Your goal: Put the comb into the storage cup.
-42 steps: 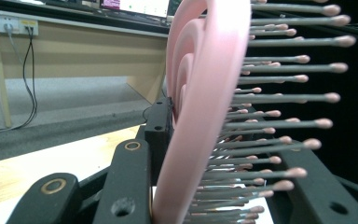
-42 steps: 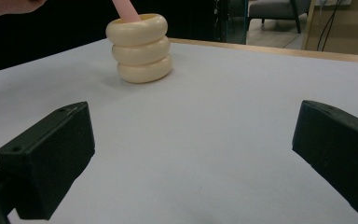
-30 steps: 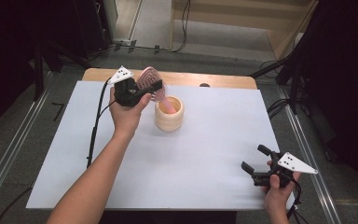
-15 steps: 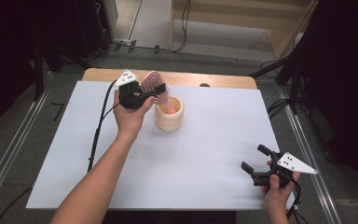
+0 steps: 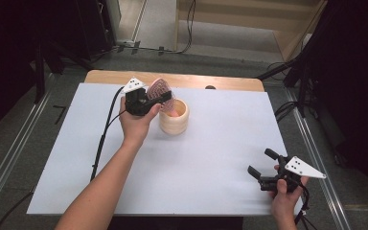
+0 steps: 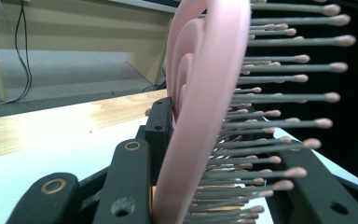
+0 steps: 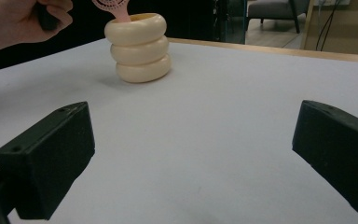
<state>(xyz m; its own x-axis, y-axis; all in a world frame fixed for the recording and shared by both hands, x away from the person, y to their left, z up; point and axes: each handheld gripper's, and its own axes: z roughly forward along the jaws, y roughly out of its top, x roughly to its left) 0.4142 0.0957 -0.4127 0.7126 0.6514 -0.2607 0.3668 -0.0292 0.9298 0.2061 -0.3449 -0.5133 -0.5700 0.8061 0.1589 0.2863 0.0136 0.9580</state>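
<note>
hairbrush (image 5: pixel 160 91): pink plastic, oval head, thin round-tipped bristles, clenched in left claw (image 5: pixel 154 99), handle inside cream ribbed holder (image 5: pixel 174 118). right claw (image 5: pixel 262 167) released over smooth white bench (image 5: pixel 220 158).

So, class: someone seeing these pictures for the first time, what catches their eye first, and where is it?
Most striking is the pink hairbrush, clamped by its head in the left tongs at the far side of the white table, its handle dipping into a cream ribbed holder. The bristles loom large in the left gripper view. Near the right front corner, the right tongs hang open, holding nothing.
</note>
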